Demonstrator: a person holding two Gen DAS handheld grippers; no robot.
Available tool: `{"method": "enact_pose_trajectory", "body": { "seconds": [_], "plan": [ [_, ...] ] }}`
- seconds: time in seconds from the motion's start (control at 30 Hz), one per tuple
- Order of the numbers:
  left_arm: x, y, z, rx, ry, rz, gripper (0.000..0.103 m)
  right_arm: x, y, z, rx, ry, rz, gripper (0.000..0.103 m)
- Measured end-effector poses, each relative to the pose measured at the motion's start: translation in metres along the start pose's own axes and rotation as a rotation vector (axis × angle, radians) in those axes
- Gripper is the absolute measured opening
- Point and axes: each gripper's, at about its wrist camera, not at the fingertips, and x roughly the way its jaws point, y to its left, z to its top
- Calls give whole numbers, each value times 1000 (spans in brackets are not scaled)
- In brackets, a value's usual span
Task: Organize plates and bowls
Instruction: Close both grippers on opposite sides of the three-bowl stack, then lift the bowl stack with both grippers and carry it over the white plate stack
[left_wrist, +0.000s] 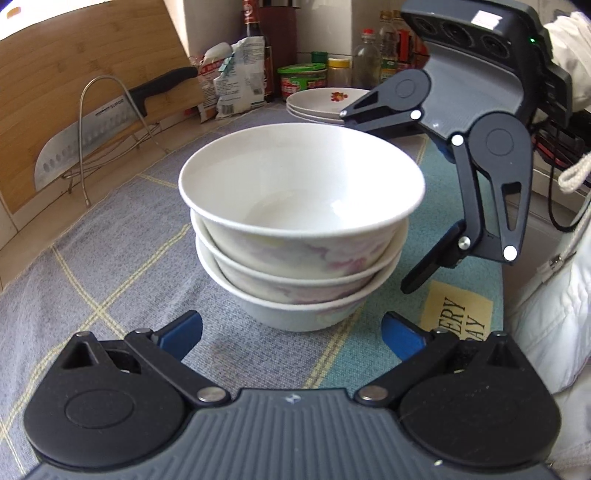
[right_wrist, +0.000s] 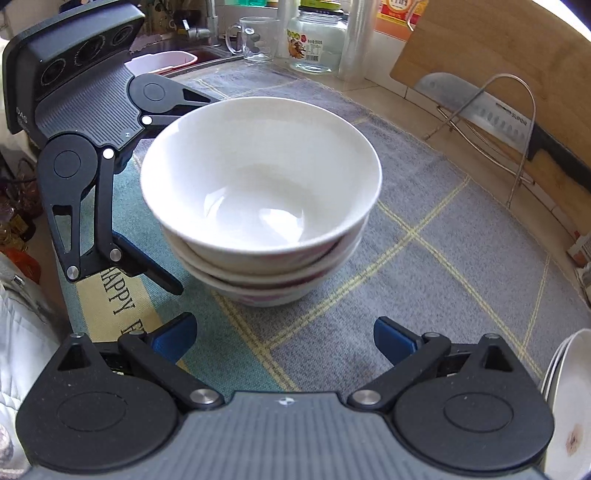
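Three white bowls with faint pink flowers are nested in a stack (left_wrist: 301, 221) (right_wrist: 258, 192) on a grey-blue checked mat (left_wrist: 110, 251). My left gripper (left_wrist: 291, 334) is open, its blue pads just short of the bottom bowl, nothing between them. My right gripper (right_wrist: 284, 338) is also open and empty on the stack's opposite side. Each shows in the other's view, spread wide beside the stack: the right gripper (left_wrist: 375, 201) and the left gripper (right_wrist: 197, 195). White plates with a red flower (left_wrist: 325, 101) (right_wrist: 569, 406) are stacked apart from the bowls.
A cleaver (left_wrist: 96, 129) (right_wrist: 491, 114) rests in a wire rack against a bamboo board (left_wrist: 74, 55). Bottles, jars and a bag (left_wrist: 236, 77) crowd the counter's back. A glass mug (right_wrist: 255, 38), a jar (right_wrist: 314, 40) and a sink (right_wrist: 173, 55) lie beyond. White sleeve (left_wrist: 554, 302) at the right.
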Motion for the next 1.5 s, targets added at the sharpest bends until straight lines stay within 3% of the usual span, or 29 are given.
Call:
{"method": "enact_pose_trajectory", "body": {
  "seconds": [0.2,0.5,0.77,0.93,1.5],
  "plan": [
    [-3,11,5,57,-18,-76,100,6,2,15,-64,-3,36,102],
    [4,16,11,99,1,-128,95,9,-5,22,-111,-10,74,96],
    [4,21,14,103,17,-144,94,8,-10,23,-107,-18,110,92],
    [3,22,16,108,30,-163,88,7,-12,22,-94,-22,123,92],
    [7,25,21,140,41,-208,88,5,-10,26,-90,2,122,92]
  ]
}}
